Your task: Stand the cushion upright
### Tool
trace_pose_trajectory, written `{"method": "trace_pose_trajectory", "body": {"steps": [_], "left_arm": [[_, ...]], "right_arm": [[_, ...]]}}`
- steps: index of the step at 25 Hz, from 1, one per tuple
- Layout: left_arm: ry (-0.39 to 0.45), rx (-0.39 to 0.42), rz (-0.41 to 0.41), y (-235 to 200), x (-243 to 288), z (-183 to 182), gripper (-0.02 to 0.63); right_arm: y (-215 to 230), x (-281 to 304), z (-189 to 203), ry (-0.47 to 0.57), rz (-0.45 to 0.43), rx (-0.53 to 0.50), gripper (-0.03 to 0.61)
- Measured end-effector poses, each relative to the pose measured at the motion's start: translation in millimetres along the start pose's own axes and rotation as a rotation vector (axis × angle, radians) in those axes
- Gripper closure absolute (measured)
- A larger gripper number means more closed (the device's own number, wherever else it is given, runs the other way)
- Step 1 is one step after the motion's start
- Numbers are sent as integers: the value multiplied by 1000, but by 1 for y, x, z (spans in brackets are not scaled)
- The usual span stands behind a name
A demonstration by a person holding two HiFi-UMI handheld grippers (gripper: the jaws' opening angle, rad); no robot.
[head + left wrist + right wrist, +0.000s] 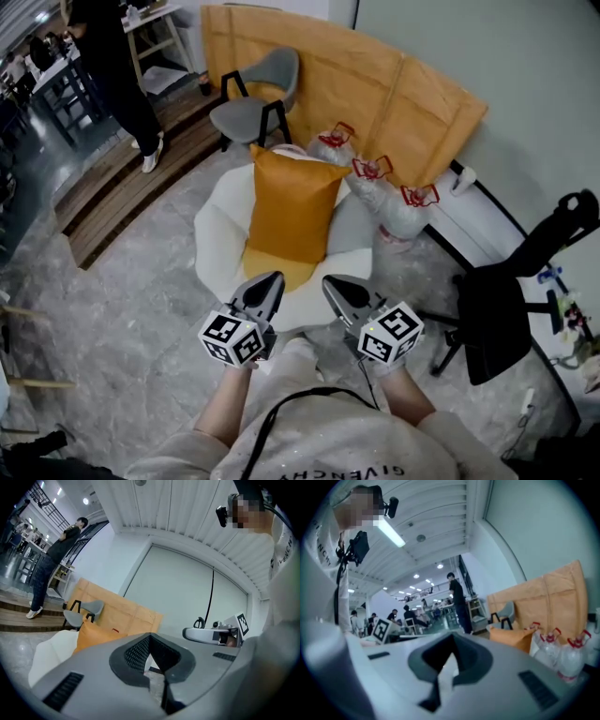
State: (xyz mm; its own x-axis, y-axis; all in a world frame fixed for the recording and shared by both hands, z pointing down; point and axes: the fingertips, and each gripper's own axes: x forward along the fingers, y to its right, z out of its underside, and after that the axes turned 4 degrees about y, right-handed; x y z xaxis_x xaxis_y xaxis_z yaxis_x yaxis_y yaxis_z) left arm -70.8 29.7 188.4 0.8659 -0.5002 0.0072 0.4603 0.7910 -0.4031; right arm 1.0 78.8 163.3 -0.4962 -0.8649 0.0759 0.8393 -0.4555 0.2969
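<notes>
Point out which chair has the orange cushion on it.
The low white chair in the middle of the floor: the orange cushion stands upright on it. The grey chair stands behind it and the black chair off to the right.

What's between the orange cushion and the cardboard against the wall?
Three clear jugs with red handles stand between the orange cushion and the cardboard; the head view shows them best.

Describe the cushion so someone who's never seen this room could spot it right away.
Find the big tan cardboard sheet leaning on the wall; in front of it sits a white padded seat. The cushion stands upright against its back, plump and mustard-orange, unlike the clear jugs with red handles beside it.
</notes>
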Motion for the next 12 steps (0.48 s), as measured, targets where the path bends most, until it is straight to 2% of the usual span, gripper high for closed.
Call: {"method": "trace_pose_trajectory", "body": {"steps": [7, 12], "left_arm": [[10, -14, 16, 17, -7, -10, 589], [31, 12, 31, 27, -8, -26, 589]], "right_arm": [[-12, -11, -12, 0, -11, -13, 563], [-18, -16, -24, 27, -15, -25, 563]]}}
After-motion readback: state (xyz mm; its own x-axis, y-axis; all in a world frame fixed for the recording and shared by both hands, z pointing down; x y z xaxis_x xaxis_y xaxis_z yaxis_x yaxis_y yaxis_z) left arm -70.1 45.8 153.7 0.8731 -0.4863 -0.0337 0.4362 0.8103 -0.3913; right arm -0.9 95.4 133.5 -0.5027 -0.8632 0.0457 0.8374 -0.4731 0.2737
